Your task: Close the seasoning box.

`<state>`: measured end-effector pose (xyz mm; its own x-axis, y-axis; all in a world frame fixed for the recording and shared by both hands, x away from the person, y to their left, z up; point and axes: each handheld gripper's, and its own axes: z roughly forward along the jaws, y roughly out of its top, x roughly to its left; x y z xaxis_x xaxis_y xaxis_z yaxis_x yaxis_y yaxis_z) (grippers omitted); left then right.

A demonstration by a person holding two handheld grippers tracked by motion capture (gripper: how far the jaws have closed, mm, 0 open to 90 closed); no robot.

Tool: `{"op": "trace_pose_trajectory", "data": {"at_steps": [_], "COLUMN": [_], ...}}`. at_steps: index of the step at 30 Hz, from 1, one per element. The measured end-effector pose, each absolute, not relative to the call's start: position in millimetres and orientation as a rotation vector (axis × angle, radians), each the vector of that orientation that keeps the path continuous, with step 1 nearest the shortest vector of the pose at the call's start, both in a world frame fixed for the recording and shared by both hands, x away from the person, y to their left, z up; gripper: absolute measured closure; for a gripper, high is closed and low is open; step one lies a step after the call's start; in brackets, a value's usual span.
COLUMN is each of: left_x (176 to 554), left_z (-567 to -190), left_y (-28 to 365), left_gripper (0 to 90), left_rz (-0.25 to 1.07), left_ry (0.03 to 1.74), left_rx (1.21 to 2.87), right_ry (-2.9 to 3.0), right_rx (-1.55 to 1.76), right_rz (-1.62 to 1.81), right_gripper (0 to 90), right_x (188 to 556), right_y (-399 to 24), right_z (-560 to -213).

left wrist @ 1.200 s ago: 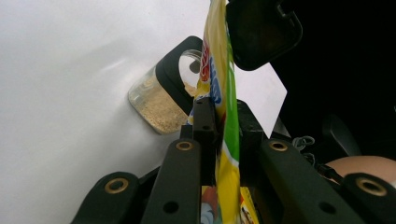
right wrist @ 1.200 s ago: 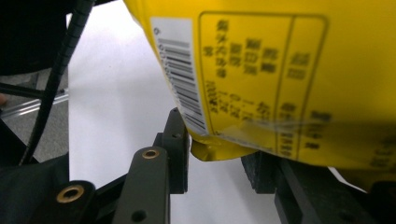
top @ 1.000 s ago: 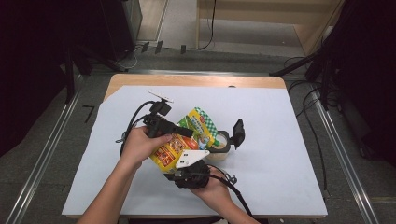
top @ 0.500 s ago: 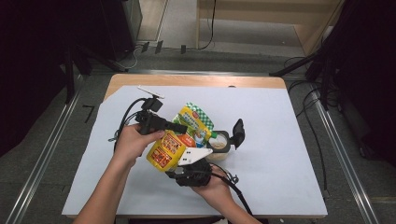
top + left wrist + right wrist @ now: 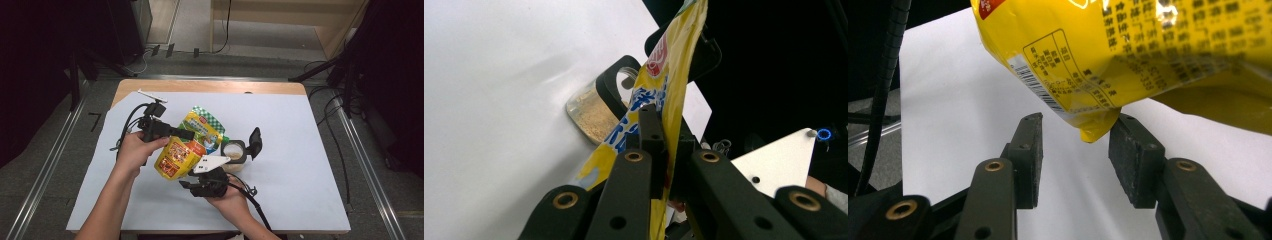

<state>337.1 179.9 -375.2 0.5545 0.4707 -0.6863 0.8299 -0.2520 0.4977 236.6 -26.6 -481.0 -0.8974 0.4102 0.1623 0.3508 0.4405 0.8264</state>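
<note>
Lifted and tilted since the earlier frames: yellow snack pouch [image 5: 181, 152], hanging above the white table sheet [image 5: 300, 165], clamped at its edge by left gripper [image 5: 663, 131], likely for pouring. Right gripper [image 5: 1075, 145] just been opening, jaws parted around the pouch's bottom corner, unpressed. Beside: open-lidded jar [image 5: 234, 152] holding tan powder.

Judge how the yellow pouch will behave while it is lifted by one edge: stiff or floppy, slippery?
Likely floppy: the yellow pouch hangs from the left gripper, its corner drooping. Its glossy film may slip. The open right gripper isn't supporting it.
</note>
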Motion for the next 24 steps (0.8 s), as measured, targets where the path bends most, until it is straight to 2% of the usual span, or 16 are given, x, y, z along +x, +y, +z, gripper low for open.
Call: {"op": "trace_pose_trajectory", "data": {"at_steps": [24], "left_x": [348], "left_z": [-376], "left_y": [222], "left_gripper": [90.0], "left_rz": [-0.434], "left_ry": [1.141], "left_rx": [1.777], "right_ry": [2.582], "right_rx": [0.776], "right_rz": [1.482], "right_gripper": [57.8], "right_x": [243], "right_y": [-38], "right_z": [-479]}}
